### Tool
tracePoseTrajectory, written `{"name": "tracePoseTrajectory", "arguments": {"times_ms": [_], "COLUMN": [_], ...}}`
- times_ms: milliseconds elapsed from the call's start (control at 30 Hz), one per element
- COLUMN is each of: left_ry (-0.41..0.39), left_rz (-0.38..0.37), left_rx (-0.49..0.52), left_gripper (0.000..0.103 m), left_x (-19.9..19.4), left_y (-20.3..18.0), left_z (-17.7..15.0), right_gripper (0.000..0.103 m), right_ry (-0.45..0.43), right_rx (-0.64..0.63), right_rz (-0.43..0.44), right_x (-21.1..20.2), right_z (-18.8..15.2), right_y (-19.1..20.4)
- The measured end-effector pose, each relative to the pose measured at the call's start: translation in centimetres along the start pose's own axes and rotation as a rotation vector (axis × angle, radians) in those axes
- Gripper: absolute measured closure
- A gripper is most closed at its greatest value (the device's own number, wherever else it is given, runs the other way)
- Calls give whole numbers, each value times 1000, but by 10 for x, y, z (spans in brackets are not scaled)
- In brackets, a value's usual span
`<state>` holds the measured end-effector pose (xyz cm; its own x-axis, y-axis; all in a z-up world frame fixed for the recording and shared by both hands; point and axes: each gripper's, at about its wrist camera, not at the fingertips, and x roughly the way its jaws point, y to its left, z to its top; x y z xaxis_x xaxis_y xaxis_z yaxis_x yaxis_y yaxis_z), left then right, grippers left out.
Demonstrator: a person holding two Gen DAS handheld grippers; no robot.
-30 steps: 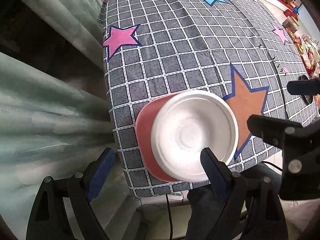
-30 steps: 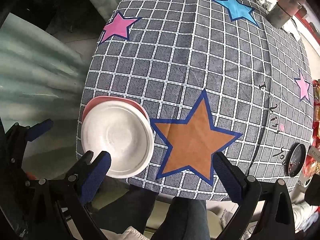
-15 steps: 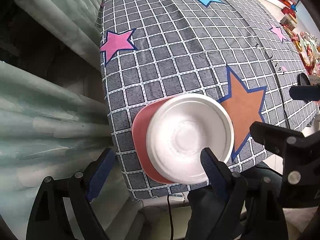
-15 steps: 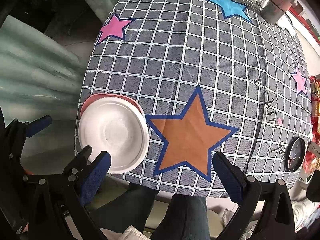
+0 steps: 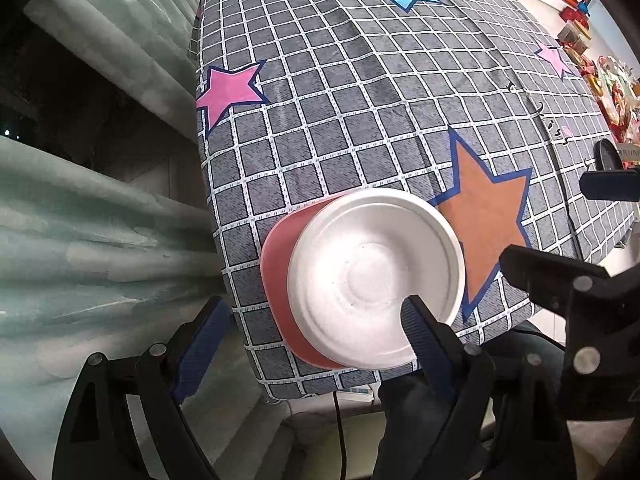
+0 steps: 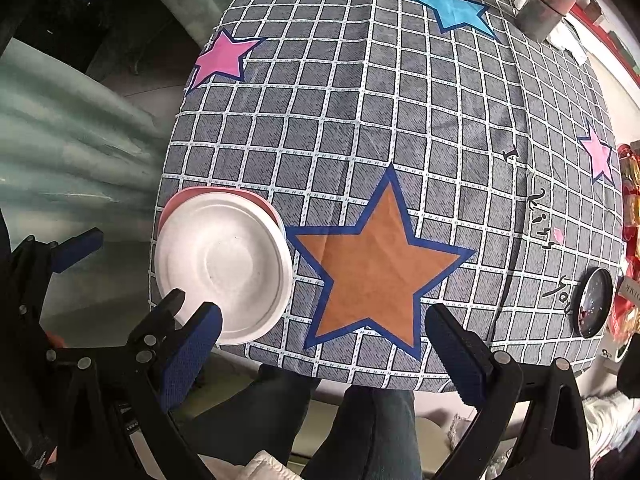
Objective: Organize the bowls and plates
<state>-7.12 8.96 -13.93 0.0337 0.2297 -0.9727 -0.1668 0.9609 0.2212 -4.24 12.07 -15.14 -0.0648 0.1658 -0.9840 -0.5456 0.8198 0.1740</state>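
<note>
- I hold both grippers above the near edge of the table (image 6: 360,120), its grey checked cloth printed with stars; the white plate (image 5: 374,276) sits on top of a red plate (image 5: 278,256) at the near left corner, just beside the big orange star (image 6: 372,264).
- As I judge it, the stack is already made and the step in hand is to leave it alone or square it up: the white plate lies off-centre, showing a red crescent on its left side.
- To do that well, I would bring one finger in low against the white rim and nudge gently leftward, since a light plate could slide off the red one or tip over the table edge close by.
- My left gripper (image 5: 308,332) is spread wide and grips nothing; its right finger (image 5: 420,332) overlaps the white rim in view, but I cannot tell whether it touches.
- My right gripper (image 6: 320,340) is also wide apart and empty, hovering over the orange star, its left finger (image 6: 196,340) overlapping the plate's near edge in view.
- A small dark dish (image 6: 594,304) lies well apart at the far right edge.
</note>
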Motion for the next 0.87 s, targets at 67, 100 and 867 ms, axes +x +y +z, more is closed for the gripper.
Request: {"name": "tracePoseTrajectory", "arguments": {"times_ms": [67, 100, 867], "left_ry": [1, 2, 6], "left_rz": [1, 3, -49], "left_rx": [-1, -2, -3], "left_gripper": [13, 13, 13], "left_x": [0, 0, 3], "left_y": [0, 0, -3], "left_z": [0, 0, -1], "right_gripper": [1, 1, 1], "right_ry": [1, 2, 27], "right_rx": [-1, -2, -11], "right_rz": [0, 1, 17], "right_x": [0, 0, 7], "right_z": [0, 0, 2], "right_y": [0, 0, -1]}}
